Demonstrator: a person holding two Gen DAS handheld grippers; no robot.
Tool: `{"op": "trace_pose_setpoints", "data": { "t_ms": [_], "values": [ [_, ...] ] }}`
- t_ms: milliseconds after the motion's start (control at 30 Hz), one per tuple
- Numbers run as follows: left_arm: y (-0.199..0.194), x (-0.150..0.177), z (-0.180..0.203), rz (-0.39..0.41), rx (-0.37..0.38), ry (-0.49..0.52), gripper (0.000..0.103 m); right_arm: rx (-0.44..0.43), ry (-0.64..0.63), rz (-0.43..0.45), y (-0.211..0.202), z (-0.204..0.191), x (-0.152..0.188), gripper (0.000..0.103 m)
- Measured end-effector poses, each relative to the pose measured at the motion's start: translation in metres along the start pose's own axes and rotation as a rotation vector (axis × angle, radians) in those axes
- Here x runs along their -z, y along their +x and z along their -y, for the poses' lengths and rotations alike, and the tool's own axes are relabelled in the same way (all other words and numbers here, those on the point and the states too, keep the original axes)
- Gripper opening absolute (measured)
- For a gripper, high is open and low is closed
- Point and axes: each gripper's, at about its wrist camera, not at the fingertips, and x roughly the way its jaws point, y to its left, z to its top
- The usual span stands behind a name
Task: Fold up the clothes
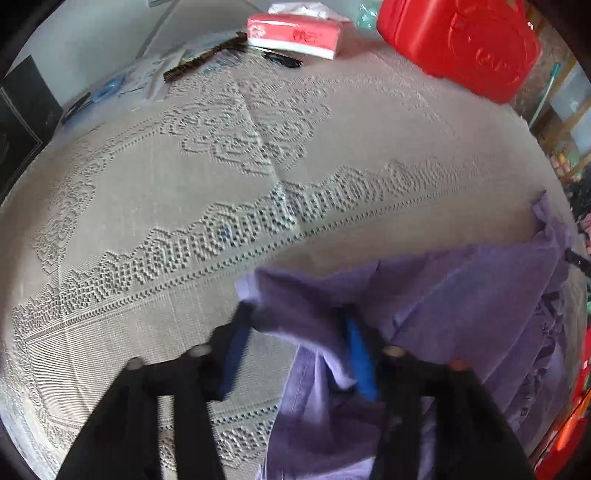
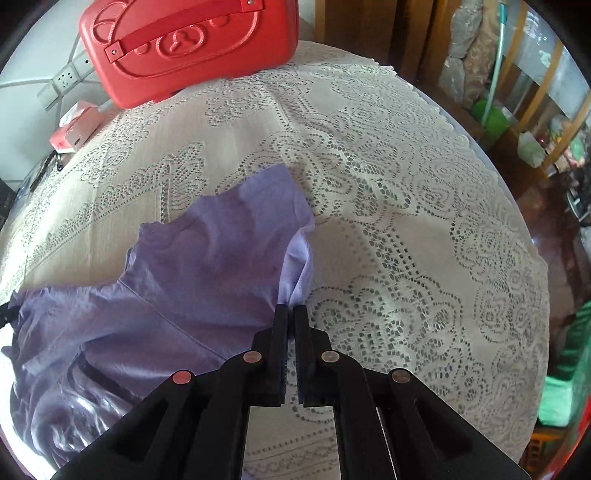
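A purple T-shirt (image 1: pixel 461 306) lies crumpled on a lace-covered table (image 1: pixel 184 177), at the lower right of the left wrist view. My left gripper (image 1: pixel 295 314) stands open, its jaws wide apart, with a fold of the shirt lying between the fingers. In the right wrist view the shirt (image 2: pixel 192 266) spreads to the left. My right gripper (image 2: pixel 291 308) is shut on the shirt's edge, lifting pale purple cloth just above the tablecloth (image 2: pixel 406 221).
A red plastic case (image 1: pixel 458 40) and a pink tissue box (image 1: pixel 295 33) stand at the table's far edge, with papers and a dark comb (image 1: pixel 203 55). The case also shows in the right wrist view (image 2: pixel 192 44). Wooden shelves (image 2: pixel 535 110) stand beyond the table's right rim.
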Motion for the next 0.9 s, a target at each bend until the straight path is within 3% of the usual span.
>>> {"op": "trace_pose_setpoints", "data": {
  "t_ms": [33,67,167,333,500,600,667,733,800,900],
  "values": [
    [-0.002,0.0,-0.003,-0.008,0.028,-0.026,0.006,0.002,-0.01,0.002,0.0,-0.003,-0.003,0.004],
    [-0.007,0.0,-0.008,0.005,0.036,-0.052,0.006,0.0,-0.028,0.012,-0.004,-0.008,-0.006,0.004],
    [-0.042,-0.004,-0.034,0.119,-0.023,-0.104,0.006,-0.03,-0.086,0.065,-0.022,-0.027,-0.018,0.004],
    [-0.114,-0.025,-0.103,0.302,-0.199,-0.194,0.006,-0.147,-0.201,0.223,-0.073,-0.08,-0.058,0.004],
    [-0.133,-0.066,-0.179,0.343,-0.336,-0.29,0.006,-0.244,-0.295,0.35,-0.1,-0.156,-0.121,0.003],
    [-0.123,-0.081,-0.218,0.323,-0.418,-0.353,0.006,-0.3,-0.307,0.281,-0.08,-0.199,-0.15,0.005],
    [-0.114,-0.08,-0.235,0.29,-0.378,-0.396,0.006,-0.332,-0.292,0.2,-0.058,-0.219,-0.162,0.019],
    [-0.108,-0.071,-0.242,0.271,-0.361,-0.406,0.006,-0.358,-0.285,0.115,-0.034,-0.237,-0.168,0.054],
    [-0.102,-0.066,-0.246,0.26,-0.367,-0.404,0.006,-0.375,-0.285,0.042,-0.011,-0.253,-0.168,0.067],
    [-0.096,-0.058,-0.252,0.247,-0.343,-0.415,0.006,-0.354,-0.319,-0.033,0.022,-0.279,-0.163,0.069]
  ]
}}
